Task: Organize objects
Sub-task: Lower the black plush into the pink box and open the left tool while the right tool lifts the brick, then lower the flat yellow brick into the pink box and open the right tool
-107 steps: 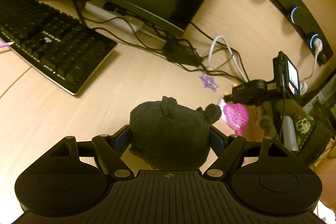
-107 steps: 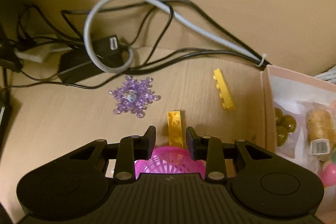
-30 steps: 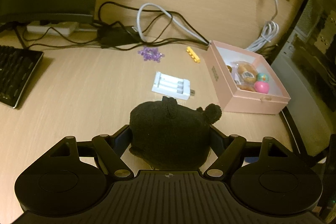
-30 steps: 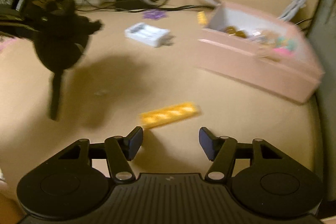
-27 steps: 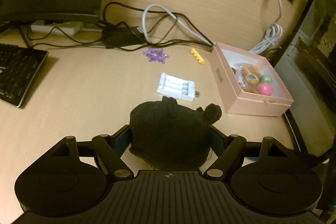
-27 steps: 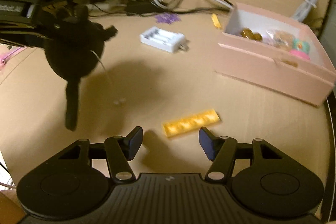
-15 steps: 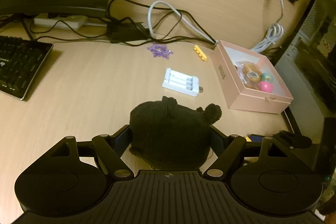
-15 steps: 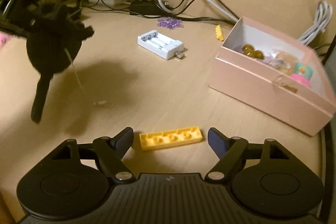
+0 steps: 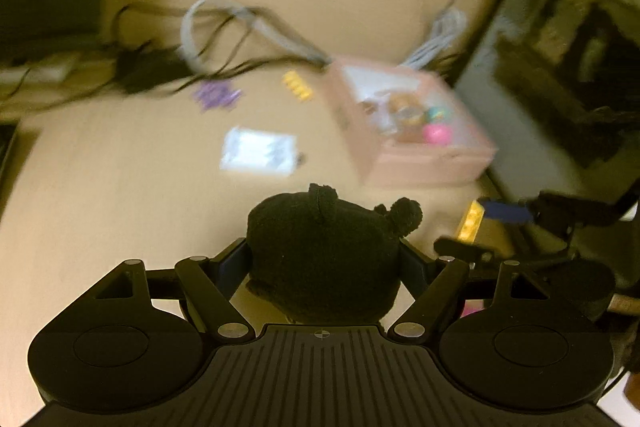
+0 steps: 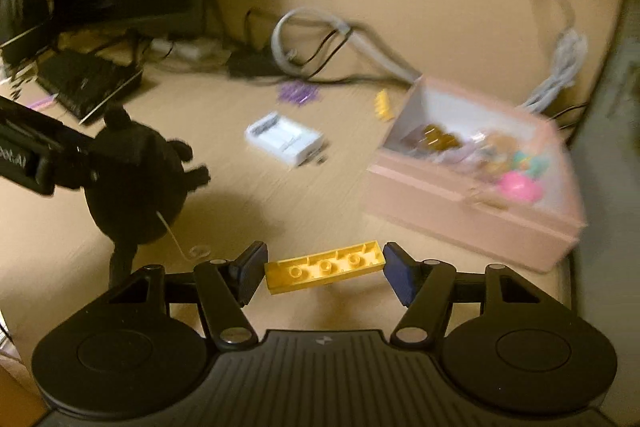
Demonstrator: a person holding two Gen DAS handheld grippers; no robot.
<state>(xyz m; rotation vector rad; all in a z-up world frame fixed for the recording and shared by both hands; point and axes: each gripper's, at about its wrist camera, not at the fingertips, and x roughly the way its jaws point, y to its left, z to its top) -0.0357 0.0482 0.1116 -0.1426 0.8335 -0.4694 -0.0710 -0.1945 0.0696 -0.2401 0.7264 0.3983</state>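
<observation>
We count two yellow bricks out here. One long yellow brick (image 10: 324,267) sits right between the fingers of the right gripper (image 10: 325,271), lying crosswise, its studs facing us. Those jaws have just been closing in, and both pads look to be touching the brick's ends, so we call it clamped, though the blur makes the right-hand contact hard to swear to. It hangs clear above the worktop (image 10: 240,195). The second, smaller yellow brick (image 10: 383,103) lies far back on the worktop, just beside the rear corner of the pink box (image 10: 460,203).

One pink box, open at the top, with a handful of small things inside; we cannot count those through the smear. One white battery charger (image 10: 285,140) lies flat between the plush and the box. One purple snowflake piece (image 10: 298,93) rests near the cables (image 10: 320,43) at the back.

One black plush toy (image 9: 324,259), and the left gripper (image 9: 326,267) is clamped on it, fingers pressed into its sides, ears poking forward. From the right wrist view we see it held up off the worktop, its tail dangling, well apart from the box.
</observation>
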